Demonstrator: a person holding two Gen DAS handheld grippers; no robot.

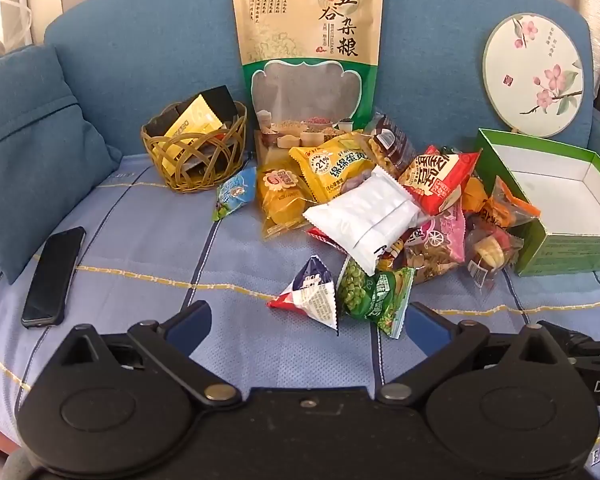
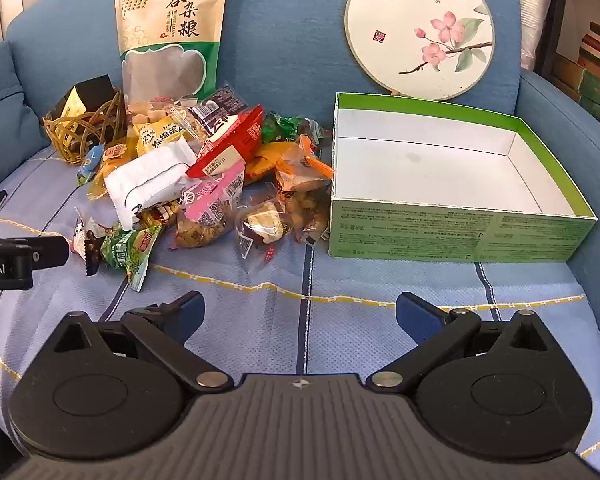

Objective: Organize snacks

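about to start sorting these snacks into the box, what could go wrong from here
1. The snack pile is packets overlapping one another; pulling the white packet may drag or scatter others.
2. The tall grain pouch leans upright against the sofa back just behind the pile, so a nudge could tip it.
3. The phone lies loose on the seat by the left gripper, whose jaws stand wide open.

A home living room is indicated. The scene is laid out on a blue fabric sofa (image 1: 148, 40) whose seat is covered by a light blue checked cloth (image 1: 148, 248). A matching cushion (image 1: 32, 140) is propped at one end, a round painted fan (image 2: 419, 30) is leaned against the backrest, and a smartphone (image 1: 54, 276) is left on the seat.
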